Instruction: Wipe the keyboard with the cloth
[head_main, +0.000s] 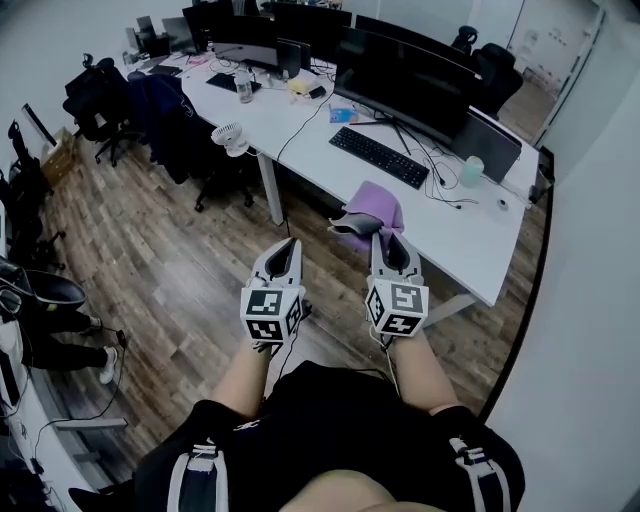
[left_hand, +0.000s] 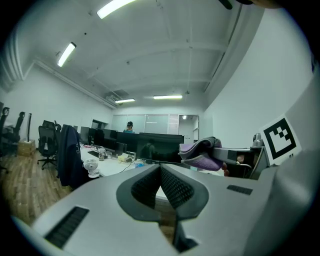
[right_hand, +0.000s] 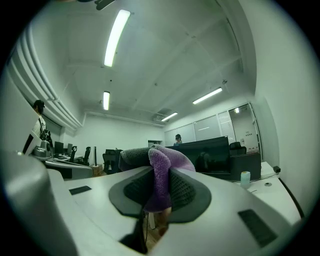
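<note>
I see long white office surface (head_main: 300, 130) at 12 o'clock. Flat black keyboard (head_main: 380, 157) lies on it at 1 o'clock. My right claw (head_main: 392, 245) clamped on purple-grey folded cloth (head_main: 375, 205), near keyboard, not touching. My left claw (left_hand: 161, 186) closed, empty.

In front of me a long white desk (head_main: 470, 240) stands on brown wood-plank floor (head_main: 180, 270). A flat black keyboard (head_main: 379, 156) lies on it before a wide curved black monitor (head_main: 405, 75). Right of the keyboard I see a pale green cup (head_main: 472, 170), with thin black cables (head_main: 440, 190) trailing near it. At the near edge, further left, sits a small white round fan (head_main: 230, 138). Behind it are a clear bottle (head_main: 243, 85), a yellow object (head_main: 299, 87) and a light blue box (head_main: 343, 114). Black office chairs (head_main: 100, 105) stand on the floor at the desk's far left end.
</note>
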